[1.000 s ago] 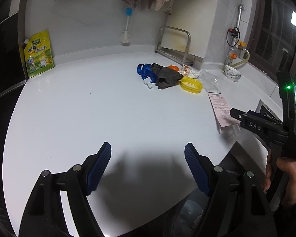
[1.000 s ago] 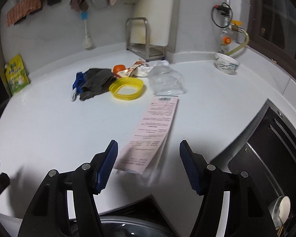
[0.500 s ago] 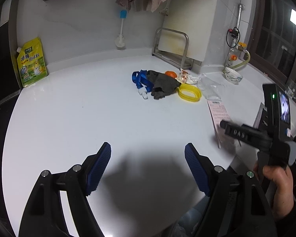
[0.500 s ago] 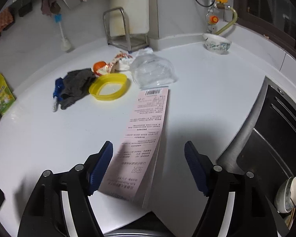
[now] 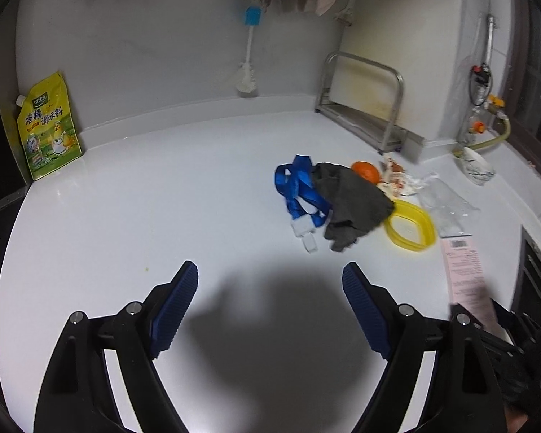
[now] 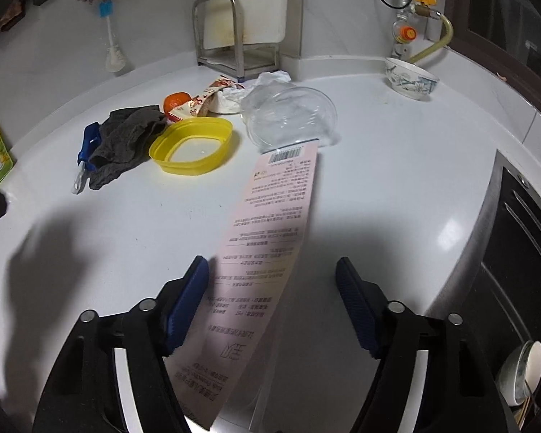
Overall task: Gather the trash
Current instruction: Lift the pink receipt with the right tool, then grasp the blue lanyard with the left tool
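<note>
A long pink printed package lies on the white counter, its near end sticking out over the counter's front edge. My right gripper straddles that near end; its jaws are closing and the pads stand clear of the package's sides. Behind it lie a clear plastic cup, a yellow lid, a snack wrapper, an orange, a dark grey cloth and a blue lanyard. My left gripper hovers open over bare counter, short of the cloth.
A sink with a bowl in it lies at the right. A patterned bowl stands by the gas hose. A steel rack and a yellow seasoning pouch stand against the back wall.
My right gripper has come down and forward so the pink package now lies between its fingers, and its jaws have narrowed. My left gripper has slid closer to the pile of trash.
</note>
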Available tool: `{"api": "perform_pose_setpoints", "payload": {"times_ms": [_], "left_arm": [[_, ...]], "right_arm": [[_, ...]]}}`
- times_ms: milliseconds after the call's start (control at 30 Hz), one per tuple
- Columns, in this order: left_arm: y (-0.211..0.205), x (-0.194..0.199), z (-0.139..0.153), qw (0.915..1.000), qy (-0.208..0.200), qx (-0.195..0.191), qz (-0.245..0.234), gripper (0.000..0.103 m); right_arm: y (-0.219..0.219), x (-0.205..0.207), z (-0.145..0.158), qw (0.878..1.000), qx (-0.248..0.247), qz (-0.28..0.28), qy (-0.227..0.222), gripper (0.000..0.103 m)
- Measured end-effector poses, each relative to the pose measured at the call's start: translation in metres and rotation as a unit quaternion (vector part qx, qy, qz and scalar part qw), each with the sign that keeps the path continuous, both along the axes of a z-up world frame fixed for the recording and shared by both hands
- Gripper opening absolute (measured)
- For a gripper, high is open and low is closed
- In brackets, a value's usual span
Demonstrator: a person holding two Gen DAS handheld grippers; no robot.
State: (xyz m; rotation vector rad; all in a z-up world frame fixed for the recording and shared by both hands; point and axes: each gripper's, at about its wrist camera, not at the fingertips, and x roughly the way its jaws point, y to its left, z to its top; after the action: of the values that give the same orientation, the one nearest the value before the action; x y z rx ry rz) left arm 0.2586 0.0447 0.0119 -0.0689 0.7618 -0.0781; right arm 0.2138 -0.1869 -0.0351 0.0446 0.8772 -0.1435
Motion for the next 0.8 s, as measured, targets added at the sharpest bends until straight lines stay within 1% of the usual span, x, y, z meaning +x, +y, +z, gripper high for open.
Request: {"api": "perform_pose_setpoints", "payload": {"times_ms": [33,200,233,333,533,700,733,800], "left_arm": [[0.000,0.008,-0.003,1.0000,0.004,0.002,0.003,0.081],[0.001,0.047,-0.015,0.9995,0.028,-0.004,0.012,0.082],[0.001,0.054,-0.017,0.9994,0.032,-0.007,0.013,0.082],[-0.001,0.073,-0.024,0.9988,0.045,-0.012,0.015,0.083],[-0.003,0.107,-0.034,0.9978,0.062,-0.007,0.024,0.083],[-0.005,0.123,-0.036,0.9976,0.064,0.002,0.025,0.082],[-0.006,0.125,-0.036,0.9974,0.067,0.003,0.025,0.081],[-0.009,0.130,-0.041,0.9966,0.078,0.009,0.023,0.065]], "right_arm": [[0.000,0.001,0.001,1.000,-0.002,0.003,-0.001,0.042],[-0.007,0.005,0.002,1.000,0.014,0.018,-0.005,0.040],[-0.009,0.005,0.003,1.000,0.019,0.018,-0.011,0.032],[-0.019,0.005,0.008,0.999,0.046,0.019,-0.021,0.024],[-0.020,0.006,0.008,0.997,0.057,0.034,-0.025,0.023],[-0.023,0.007,0.007,0.996,0.071,0.040,-0.029,0.023],[-0.023,0.007,0.006,0.996,0.072,0.040,-0.029,0.023],[-0.023,0.006,0.006,0.996,0.074,0.042,-0.030,0.023]]}}
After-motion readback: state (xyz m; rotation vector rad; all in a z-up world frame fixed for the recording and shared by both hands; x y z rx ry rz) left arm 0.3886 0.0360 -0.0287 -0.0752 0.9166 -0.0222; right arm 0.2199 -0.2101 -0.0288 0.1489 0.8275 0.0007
